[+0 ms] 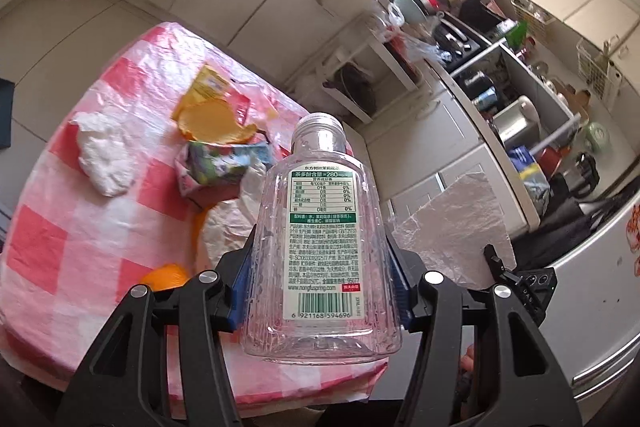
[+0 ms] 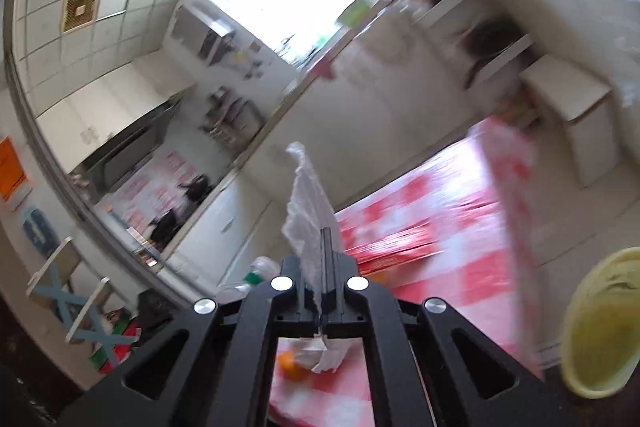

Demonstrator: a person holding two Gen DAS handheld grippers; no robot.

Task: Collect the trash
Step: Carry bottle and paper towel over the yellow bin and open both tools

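The worktop [image 1: 60, 227] is the biggest thing here, a round one under a pink and white checked cover. Trash lies on it: a crumpled white tissue [image 1: 104, 159], a yellow wrapper [image 1: 208, 87], a squashed little carton [image 1: 220, 167] and bits of orange peel [image 1: 166, 277].

A yellow bin [image 2: 600, 327] shows low at the edge of the right view, off to the side of the worktop. I think that is where the trash should go.

The left gripper [image 1: 324, 267] has its fingers clamped on an empty bottle [image 1: 324, 235]. The bottle is clear plastic with a silver cap and a white and green label. It hangs in the air over the near edge of the worktop. It is smooth, so it might slip out if the hand swings fast.

The right gripper [image 2: 326, 259] has its fingers pressed together on a thin white napkin [image 2: 308, 211]. The napkin sticks up past the fingers and flops. Only a small part looks pinched, so it could tear or slide free and land on the floor. The right view is blurry, so aiming at the bin might go wrong.
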